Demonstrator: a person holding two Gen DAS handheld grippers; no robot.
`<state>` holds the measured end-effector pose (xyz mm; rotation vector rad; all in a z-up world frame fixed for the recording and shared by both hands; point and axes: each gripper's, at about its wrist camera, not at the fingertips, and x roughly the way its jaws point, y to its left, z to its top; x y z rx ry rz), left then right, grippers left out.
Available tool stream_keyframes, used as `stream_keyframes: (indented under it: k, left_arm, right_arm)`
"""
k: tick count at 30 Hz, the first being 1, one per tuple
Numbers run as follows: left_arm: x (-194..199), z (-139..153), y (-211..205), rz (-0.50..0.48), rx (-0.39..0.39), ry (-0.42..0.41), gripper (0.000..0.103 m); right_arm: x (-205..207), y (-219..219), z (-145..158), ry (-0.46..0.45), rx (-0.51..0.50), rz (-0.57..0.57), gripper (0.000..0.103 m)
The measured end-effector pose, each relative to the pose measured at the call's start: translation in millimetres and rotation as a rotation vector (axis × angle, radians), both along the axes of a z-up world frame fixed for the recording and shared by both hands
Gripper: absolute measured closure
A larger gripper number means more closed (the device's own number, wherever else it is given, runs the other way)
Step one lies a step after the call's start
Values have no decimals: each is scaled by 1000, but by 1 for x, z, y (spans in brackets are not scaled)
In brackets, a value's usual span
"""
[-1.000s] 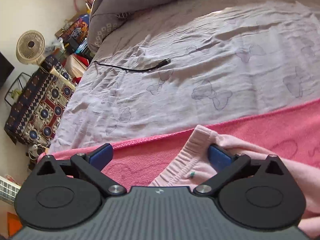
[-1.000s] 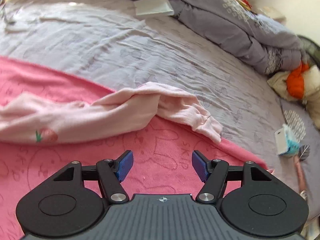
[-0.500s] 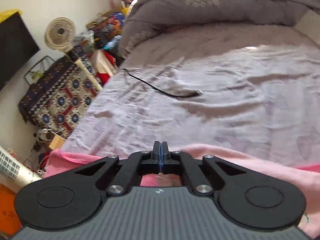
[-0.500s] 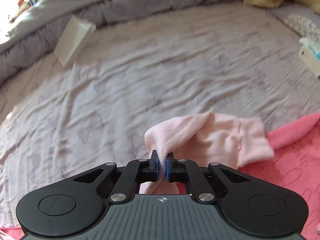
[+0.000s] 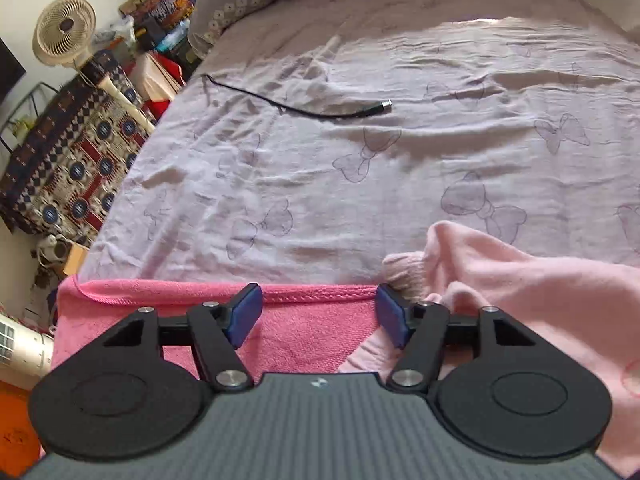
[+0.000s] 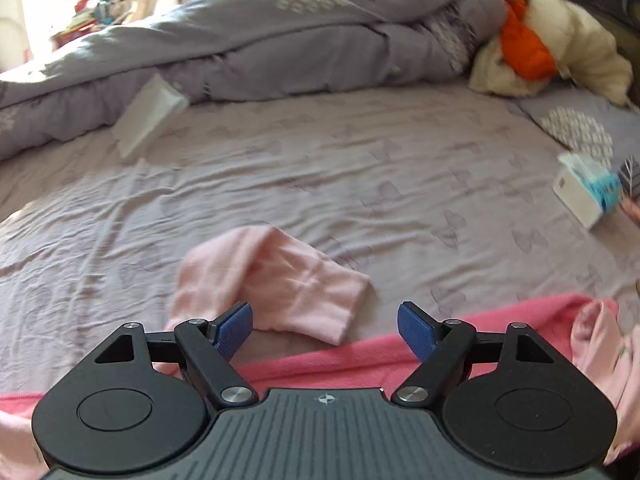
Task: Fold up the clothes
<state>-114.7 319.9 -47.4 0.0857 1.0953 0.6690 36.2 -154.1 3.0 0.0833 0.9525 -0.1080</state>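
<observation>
Pale pink garment crumpled w/ cuff on bedsheet.

A: Surface? 
B: Bed, lilac bow-print sheet, grey duvet bunched at far edge.

A: Surroundings? 
B: Cream wall, desk fan, patterned cloth over side furniture. Daylight.

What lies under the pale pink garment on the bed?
The pale pink garment rests partly on a bright pink towel and partly on the lilac bedsheet. How far the towel extends beneath it cannot be seen; the fabric covers that.
</observation>
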Motion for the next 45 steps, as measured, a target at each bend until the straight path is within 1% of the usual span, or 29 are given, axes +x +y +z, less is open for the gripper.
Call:
stream_keyframes:
  k: [2, 3, 5, 6, 7, 8, 9, 10, 11, 12, 14, 16, 18, 20, 21, 22, 23, 24, 25, 28, 29, 30, 33, 37, 39, 40, 42, 44, 45]
  left_arm:
    - [3, -1, -7, 12, 35, 2, 37]
    - [2, 1, -5, 21, 25, -5, 38]
    - [-4, 11, 4, 48, -38, -46, 39]
    - [-8, 17, 8, 64, -73, -74, 39]
    - [-13, 23, 11, 79, -100, -111, 37]
    - [-18, 29, 13, 86, -125, -150, 34]
    - [-19, 30, 13, 79, -151, -170, 24]
    - [-18, 27, 12, 59, -173, -161, 10]
    - [-16, 24, 11, 38, -196, -153, 8]
    - [-13, 20, 8, 21, -205, -134, 8]
    - [-7, 7, 2, 8, -169, -81, 8]
    - [-9, 1, -2, 27, -154, -107, 8]
    - [-13, 0, -1, 65, -176, -142, 11]
    - [-15, 0, -2, 71, -177, -165, 16]
    - [-15, 1, -5, 57, -166, -169, 22]
    - [-13, 2, -10, 32, -153, -171, 32]
    - [-11, 2, -15, 5, -139, -170, 37]
    - [-8, 4, -20, -23, -127, -168, 50]
    - [-4, 5, -26, -48, -115, -163, 68]
    - [6, 8, -35, -44, -61, -158, 75]
    - [8, 9, -34, -31, -53, -166, 76]
    - [8, 12, -30, -13, -55, -179, 76]
    - [4, 24, -21, 14, -45, -222, 76]
    - [-7, 48, -18, 9, 54, -286, 76]
    - [-13, 61, -9, 50, 83, -321, 76]
    - [-14, 64, -2, 71, 81, -328, 76]
    - [-13, 62, 12, 107, 75, -321, 76]
    - [-7, 51, 24, 116, 58, -282, 75]
    - [-2, 41, 28, 113, 45, -248, 73]
  right_arm:
    - [10, -15, -16, 36, 75, -78, 25]
    - [15, -19, -24, 49, 113, -105, 25]
    - [27, -19, -37, 61, 172, -126, 25]
    - [34, -17, -45, 73, 194, -126, 29]
    - [41, -14, -54, 109, 200, -123, 53]
    - [47, -9, -61, 143, 203, -124, 63]
    - [49, -5, -60, 149, 204, -114, 65]
    - [51, -1, -57, 147, 206, -101, 84]
    - [52, 3, -54, 146, 207, -88, 88]
    - [51, 6, -44, 132, 181, -74, 88]
    - [36, -2, -7, 53, 131, -57, 88]
    - [20, -11, 31, -31, 82, -43, 88]
    - [2, -33, 51, -28, 25, -70, 88]
    - [-16, -56, 69, -14, -32, -102, 88]
    - [-25, -68, 78, -7, -61, -118, 88]
    - [-34, -79, 87, -1, -90, -135, 88]
    - [-43, -91, 95, 6, -119, -151, 87]
    - [-53, -102, 104, 13, -148, -167, 87]
    - [-62, -114, 113, 19, -177, -183, 87]
    - [-75, -122, 89, 102, -225, -176, 87]
    - [-79, -124, 80, 131, -241, -172, 87]
    - [-79, -121, 77, 130, -252, -160, 87]
    - [-79, -105, 72, 105, -285, -116, 87]
    - [-79, -83, 65, 70, -328, -58, 87]
    - [-79, -73, 61, 53, -350, -29, 87]
    - [-75, -69, 63, 33, -354, -21, 87]
    - [-65, -63, 66, -8, -364, -4, 87]
    - [-50, -55, 60, -46, -398, 24, 86]
    - [-43, -50, 54, -58, -419, 39, 86]
